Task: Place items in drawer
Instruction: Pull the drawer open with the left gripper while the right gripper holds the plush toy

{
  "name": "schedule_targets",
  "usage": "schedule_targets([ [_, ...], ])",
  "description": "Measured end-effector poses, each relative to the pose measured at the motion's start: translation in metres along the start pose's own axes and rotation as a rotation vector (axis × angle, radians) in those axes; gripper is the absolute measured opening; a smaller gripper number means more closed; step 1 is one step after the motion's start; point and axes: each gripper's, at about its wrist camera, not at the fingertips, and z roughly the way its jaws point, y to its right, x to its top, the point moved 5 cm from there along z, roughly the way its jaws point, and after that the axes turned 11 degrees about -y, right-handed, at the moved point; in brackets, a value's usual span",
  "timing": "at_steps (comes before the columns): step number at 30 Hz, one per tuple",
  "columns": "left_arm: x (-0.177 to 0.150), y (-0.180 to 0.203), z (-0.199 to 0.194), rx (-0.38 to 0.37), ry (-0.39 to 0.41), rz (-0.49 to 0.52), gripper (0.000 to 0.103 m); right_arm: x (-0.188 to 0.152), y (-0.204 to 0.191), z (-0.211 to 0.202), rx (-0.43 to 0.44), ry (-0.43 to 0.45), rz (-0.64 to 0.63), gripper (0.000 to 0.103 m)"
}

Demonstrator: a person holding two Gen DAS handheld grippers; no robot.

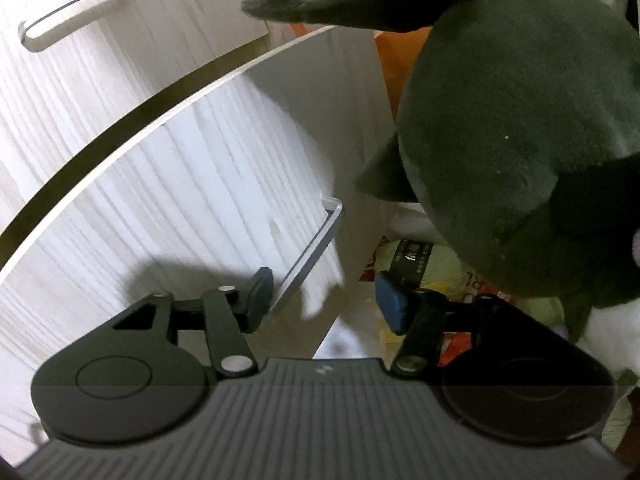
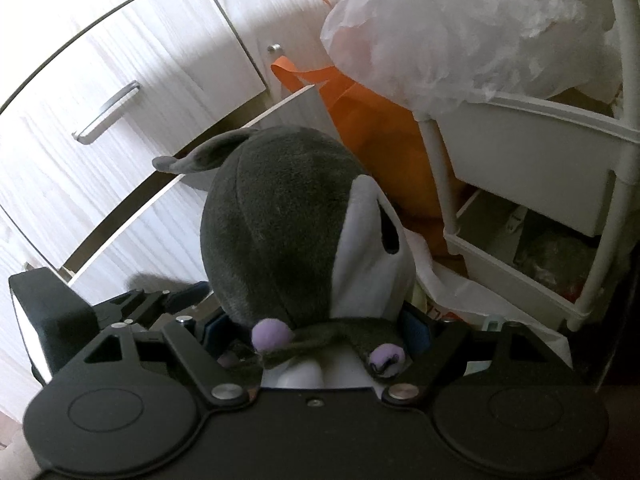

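A dark grey and white plush toy (image 2: 280, 232) with purple tips fills the right wrist view, and my right gripper (image 2: 316, 328) is shut on its lower part. The left wrist view shows the same plush toy (image 1: 520, 140) hanging at the upper right, over the gap behind the pulled-out drawer front (image 1: 200, 184). My left gripper (image 1: 326, 300) is at the drawer's metal handle (image 1: 316, 248). The bar runs between the jaws close to the left pad (image 1: 258, 298), while the right pad (image 1: 392, 304) stands well apart from it. Colourful packets (image 1: 424, 268) lie inside the drawer.
Above is a closed white drawer with its own handle (image 1: 76, 8). An orange bag (image 2: 380, 132) hangs beside the cabinet. To the right stands a white shelf rack (image 2: 540, 152), topped by a white plastic bag (image 2: 440, 40).
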Motion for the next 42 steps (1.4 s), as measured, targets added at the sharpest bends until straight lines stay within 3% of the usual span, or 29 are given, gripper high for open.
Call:
schedule_targets([
  [7,-0.007,0.018,-0.003,0.026,0.003,0.073,0.052,0.001,-0.001,-0.001,-0.002,0.001,-0.002,0.087],
  [21,-0.013,0.019,-0.003,-0.004,-0.003,0.067,0.052,-0.004,0.004,0.001,0.001,-0.009,0.015,0.087],
  [23,-0.018,0.013,-0.019,-0.013,-0.007,0.066,0.052,-0.004,0.002,0.000,0.001,-0.008,0.011,0.087],
  [36,-0.030,0.027,-0.030,-0.062,-0.019,0.093,0.052,-0.002,0.002,-0.006,-0.022,0.015,-0.010,0.087],
  [42,-0.036,0.033,-0.030,-0.030,-0.011,0.121,0.052,-0.003,0.004,-0.008,-0.020,0.017,0.001,0.087],
])
